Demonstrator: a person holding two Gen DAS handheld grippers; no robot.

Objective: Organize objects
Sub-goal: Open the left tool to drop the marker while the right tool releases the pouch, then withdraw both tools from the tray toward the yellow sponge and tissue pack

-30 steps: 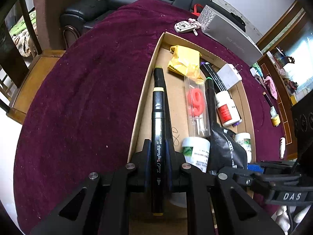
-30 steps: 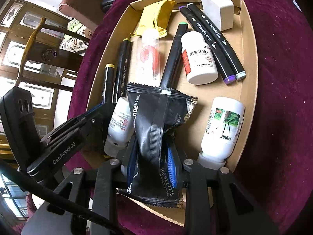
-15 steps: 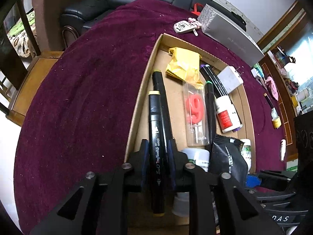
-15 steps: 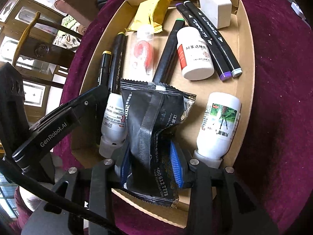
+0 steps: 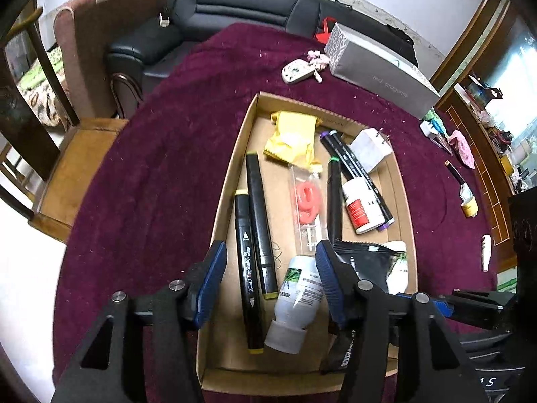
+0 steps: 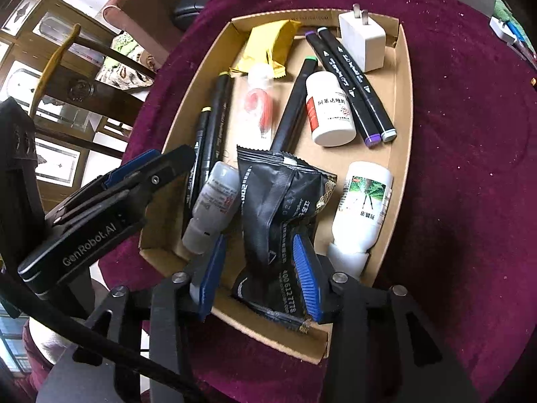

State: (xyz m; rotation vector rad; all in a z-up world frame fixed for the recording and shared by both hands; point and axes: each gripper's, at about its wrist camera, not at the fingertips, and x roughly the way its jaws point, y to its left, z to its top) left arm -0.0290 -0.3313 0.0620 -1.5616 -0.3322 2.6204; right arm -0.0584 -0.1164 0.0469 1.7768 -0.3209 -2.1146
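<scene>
With both tools gaping, left tool [image 5: 270,278] over the yellow-capped marker [image 5: 247,268] and right tool [image 6: 256,275] astride the black packet [image 6: 278,215], lift straight up clear of the cardboard tray [image 6: 401,107]

A dark red velvet cloth [image 5: 161,174] covers the table and fills the middle of the left wrist view. Along the top of that frame runs a black leather sofa [image 5: 241,10], with a brown armchair [image 5: 110,50] at the upper left and a wooden chair seat [image 5: 70,174] at the left edge. In the upper right of the cloth lies a long grey box [image 5: 379,70], and just left of it a white key fob [image 5: 297,71] with a pink charm. Near the right edge sit a pink cloth scrap [image 5: 463,147] and a small brush with a yellow band [image 5: 465,194]. In the right wrist view, a glass-fronted wooden cabinet [image 6: 43,77] fills the upper left.
</scene>
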